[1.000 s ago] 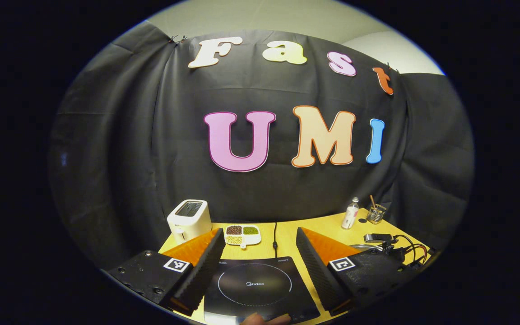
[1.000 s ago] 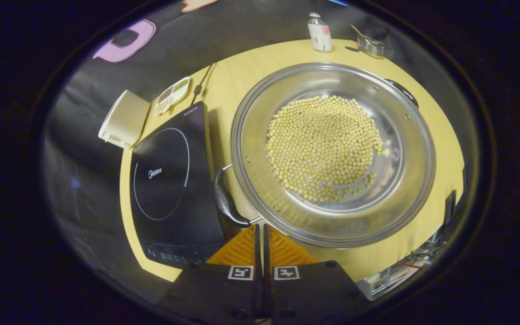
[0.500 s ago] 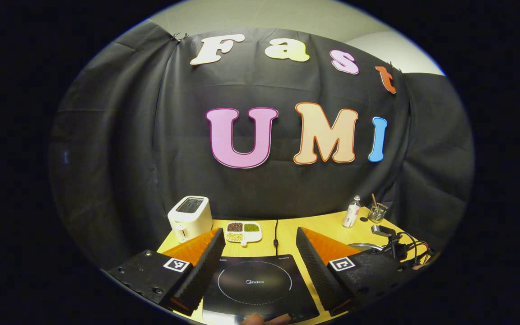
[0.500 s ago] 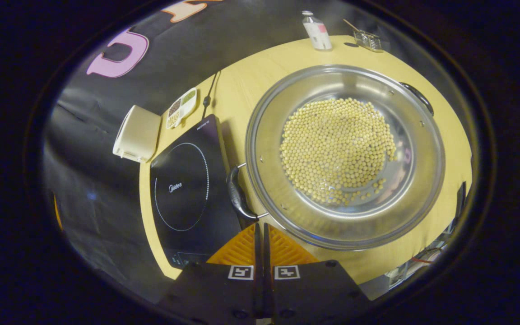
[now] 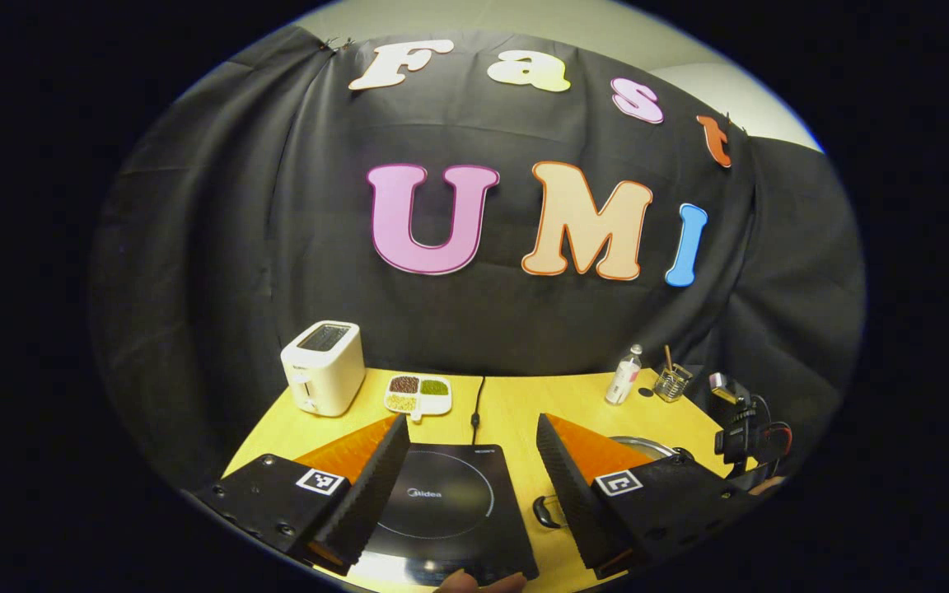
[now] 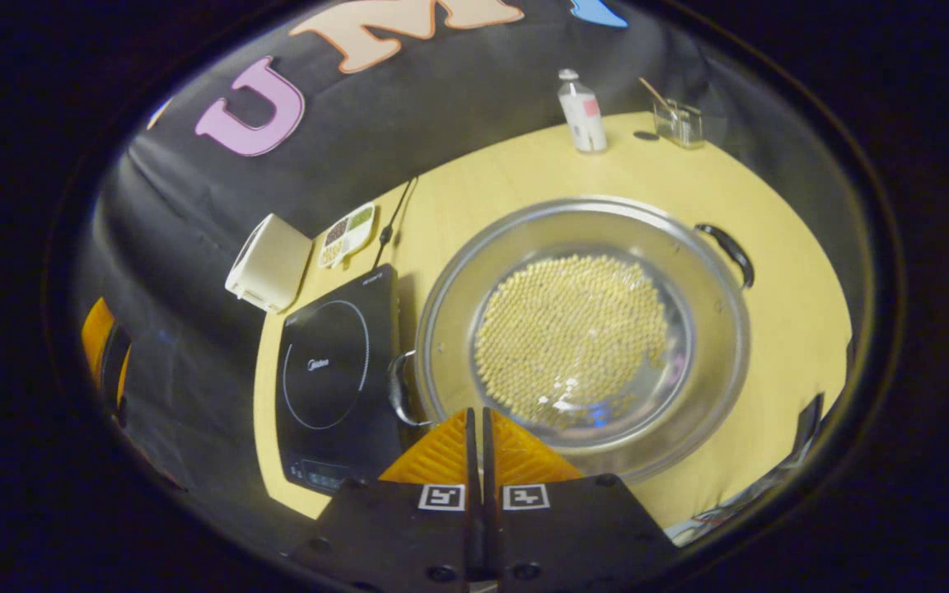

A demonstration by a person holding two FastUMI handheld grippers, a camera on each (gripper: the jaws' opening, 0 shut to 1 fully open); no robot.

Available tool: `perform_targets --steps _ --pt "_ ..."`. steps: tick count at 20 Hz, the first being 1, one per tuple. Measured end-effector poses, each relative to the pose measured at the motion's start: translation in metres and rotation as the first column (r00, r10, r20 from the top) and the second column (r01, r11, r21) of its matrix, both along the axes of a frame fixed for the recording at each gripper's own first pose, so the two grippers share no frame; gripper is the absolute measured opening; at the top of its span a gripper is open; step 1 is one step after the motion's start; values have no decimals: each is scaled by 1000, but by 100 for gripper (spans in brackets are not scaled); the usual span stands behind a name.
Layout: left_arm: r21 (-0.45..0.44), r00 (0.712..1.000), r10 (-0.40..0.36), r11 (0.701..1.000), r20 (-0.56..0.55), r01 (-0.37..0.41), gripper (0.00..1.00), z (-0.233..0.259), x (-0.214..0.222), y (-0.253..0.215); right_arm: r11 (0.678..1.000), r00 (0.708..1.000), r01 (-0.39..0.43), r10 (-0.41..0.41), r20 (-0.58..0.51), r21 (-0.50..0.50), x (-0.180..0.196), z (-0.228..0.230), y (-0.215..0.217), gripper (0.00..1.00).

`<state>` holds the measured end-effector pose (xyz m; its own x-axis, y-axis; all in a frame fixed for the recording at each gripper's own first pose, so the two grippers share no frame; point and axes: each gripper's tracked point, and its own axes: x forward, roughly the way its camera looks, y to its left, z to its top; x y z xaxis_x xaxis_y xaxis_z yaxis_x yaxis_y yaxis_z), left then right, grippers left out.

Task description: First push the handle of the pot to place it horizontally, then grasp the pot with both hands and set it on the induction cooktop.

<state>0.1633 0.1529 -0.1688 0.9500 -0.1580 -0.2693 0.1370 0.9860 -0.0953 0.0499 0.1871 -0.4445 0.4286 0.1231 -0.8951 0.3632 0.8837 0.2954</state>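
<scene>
Left gripper (image 5: pixel 468 436): your 2 fingers stand wide apart and hold nothing; they hover over the near part of the table, with the cooktop showing between them
Right gripper (image 6: pixel 475 428): your 2 fingers are pressed together with nothing between them, tips just at the pot's near rim beside the near-left handle; contact cannot be told
Pot (image 6: pixel 582 338): wide steel pot standing on the yellow table (image 6: pixel 779 272), just right of the cooktop; its rim edge is at or over the cooktop's right side
Contents: a layer of pale yellow beans (image 6: pixel 571 336) covers the pot's floor
Handles: 2 dark loop handles; one (image 6: pixel 399 392) on the cooktop side, beside your right fingertips, the other (image 6: pixel 726 251) on the far right rim
Induction cooktop (image 5: pixel 450 511): black, flat on the table, nothing on its ring
Far edge of table: white toaster (image 5: pixel 322 366), 4-part dish of grains (image 5: pixel 418 390), small bottle (image 5: pixel 623 376), glass with a stick in it (image 5: pixel 670 381)
Your other tool: in the left gripper view the right gripper's rig (image 5: pixel 742 436) shows at the table's right edge
</scene>
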Motion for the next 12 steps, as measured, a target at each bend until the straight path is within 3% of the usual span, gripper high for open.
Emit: perform_targets --steps 2,3,4,5,6,7,8,11,12 --pt "9 1000 6 1000 -18 -6 95 -4 -1 -13 999 997 -29 31 66 -24 6 10 -14 0" --pt "20 1000 9 1000 -19 -9 95 -5 -1 -19 998 996 -47 51 78 -47 6 13 -27 11" --pt "29 1000 15 999 -21 -14 94 -5 -1 -25 995 994 -69 75 84 -71 6 14 -38 2" --pt "31 1000 19 999 -25 -19 95 -7 0 -32 992 990 -94 102 93 -84 7 15 -47 3" --pt "30 999 23 999 -34 -22 95 -10 0 -41 988 987 -113 125 102 -108 9 16 -58 9" --pt "29 998 24 999 -56 -22 95 -17 -1 -48 982 982 -134 150 117 -132 9 17 -70 23" --pt "31 997 26 999 -74 -24 94 -22 -2 -56 977 976 -153 174 133 -150 11 19 -80 22" --pt "28 993 39 999 -107 -37 95 -35 1 -76 955 959 -221 250 135 -195 11 16 -103 53" --pt "31 992 44 999 -115 -41 95 -39 2 -82 948 954 -235 268 137 -215 13 14 -113 52"
